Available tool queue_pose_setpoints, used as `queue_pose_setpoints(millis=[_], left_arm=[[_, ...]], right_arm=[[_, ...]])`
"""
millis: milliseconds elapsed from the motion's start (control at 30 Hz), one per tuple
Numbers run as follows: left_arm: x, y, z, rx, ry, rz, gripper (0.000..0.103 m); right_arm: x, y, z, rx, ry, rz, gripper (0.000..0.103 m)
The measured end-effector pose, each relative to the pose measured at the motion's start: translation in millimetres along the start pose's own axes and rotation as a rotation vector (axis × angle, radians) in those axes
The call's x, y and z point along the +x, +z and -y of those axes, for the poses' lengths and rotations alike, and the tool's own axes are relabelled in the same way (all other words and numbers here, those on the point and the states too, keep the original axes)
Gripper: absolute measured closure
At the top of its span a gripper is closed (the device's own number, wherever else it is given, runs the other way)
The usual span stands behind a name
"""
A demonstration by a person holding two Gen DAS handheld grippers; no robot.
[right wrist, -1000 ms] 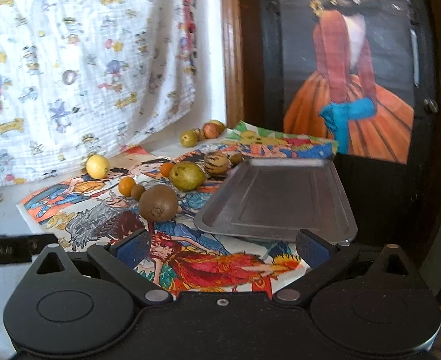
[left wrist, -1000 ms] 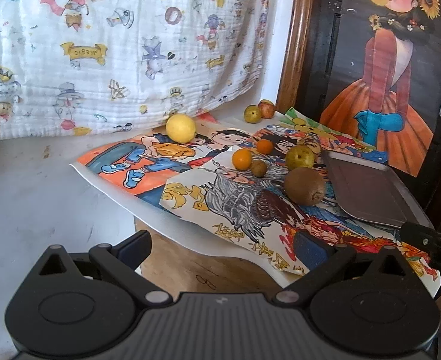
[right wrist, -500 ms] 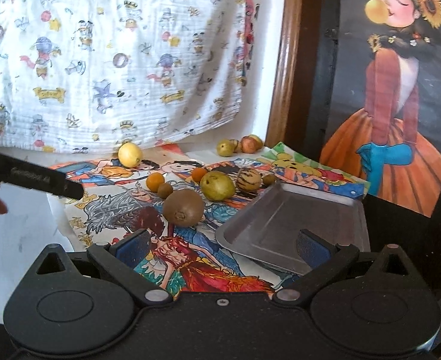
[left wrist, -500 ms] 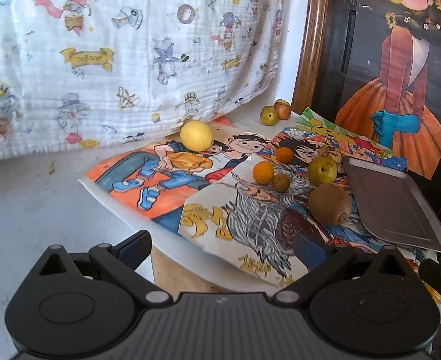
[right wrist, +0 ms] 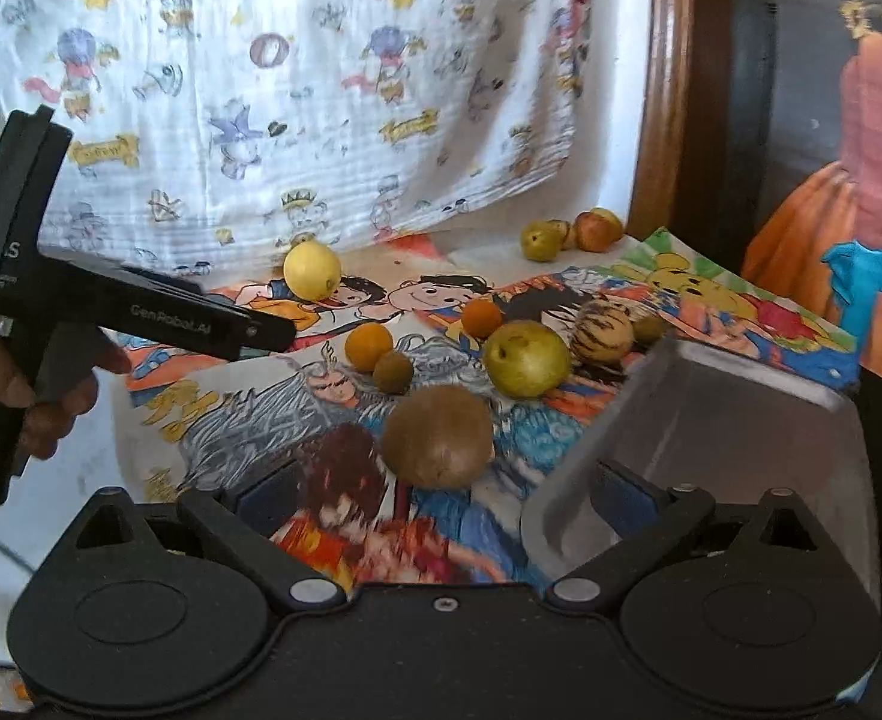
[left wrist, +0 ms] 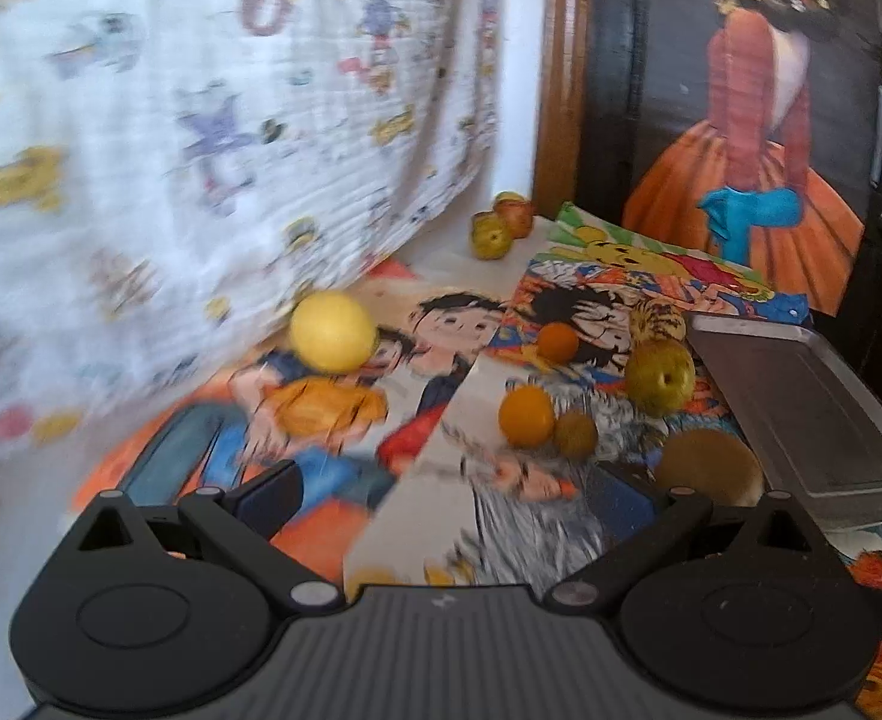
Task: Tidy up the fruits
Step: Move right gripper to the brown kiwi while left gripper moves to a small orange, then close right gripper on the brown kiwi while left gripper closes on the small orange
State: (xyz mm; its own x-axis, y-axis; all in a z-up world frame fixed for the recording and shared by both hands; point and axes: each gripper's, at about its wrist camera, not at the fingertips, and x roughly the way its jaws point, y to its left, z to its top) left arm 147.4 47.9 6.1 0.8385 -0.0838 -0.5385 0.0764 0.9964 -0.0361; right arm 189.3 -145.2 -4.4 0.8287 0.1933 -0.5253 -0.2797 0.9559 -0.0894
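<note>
Fruits lie loose on the cartoon-printed paper sheets [right wrist: 249,420], all ahead of my two grippers and none between the fingers. My right gripper [right wrist: 435,495] is spread wide and grasps nothing; the kiwi [right wrist: 437,435] sits just beyond its fingertips, roughly centred between them, and its right finger overlaps the near edge of the metal tray [right wrist: 741,420]. My left gripper [left wrist: 441,492] is likewise spread and empty, with the fruit cluster ahead and to its right. Count from the right wrist view: one kiwi, one green pear-like fruit [right wrist: 525,359], one yellow lemon [right wrist: 312,270], two orange fruits [right wrist: 369,347] [right wrist: 481,318], one small brown fruit [right wrist: 393,371], one striped fruit [right wrist: 602,336], and a group at the back wall [right wrist: 567,235] whose number I cannot tell. One tray, bare inside.
</note>
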Motion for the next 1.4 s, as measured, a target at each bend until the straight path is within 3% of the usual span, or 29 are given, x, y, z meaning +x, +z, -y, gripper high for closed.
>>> queue_pose_setpoints(millis=[233, 567, 967, 1400], left_arm=[[55.9, 22.0, -8.2, 0.101, -0.113, -0.052, 0.004], [90.3, 58.7, -16.6, 0.005, -0.256, -0.275, 0.016], [130.1, 82.5, -17.0, -0.146, -0.288, -0.518, 0.041], [158.5, 92.5, -17.1, -0.222, -0.283, -0.690, 0.063]], right_arm=[[47.4, 20.6, 4.7, -0.011, 0.019, -0.104, 0.020], [67.3, 37.7, 3.7, 0.043, 0.014, -0.280, 0.030], [97.2, 55.5, 2.1, 0.096, -0.011, -0.405, 0.043], [107.6, 62.0, -1.0, 0.193, -0.084, -0.472, 0.044]])
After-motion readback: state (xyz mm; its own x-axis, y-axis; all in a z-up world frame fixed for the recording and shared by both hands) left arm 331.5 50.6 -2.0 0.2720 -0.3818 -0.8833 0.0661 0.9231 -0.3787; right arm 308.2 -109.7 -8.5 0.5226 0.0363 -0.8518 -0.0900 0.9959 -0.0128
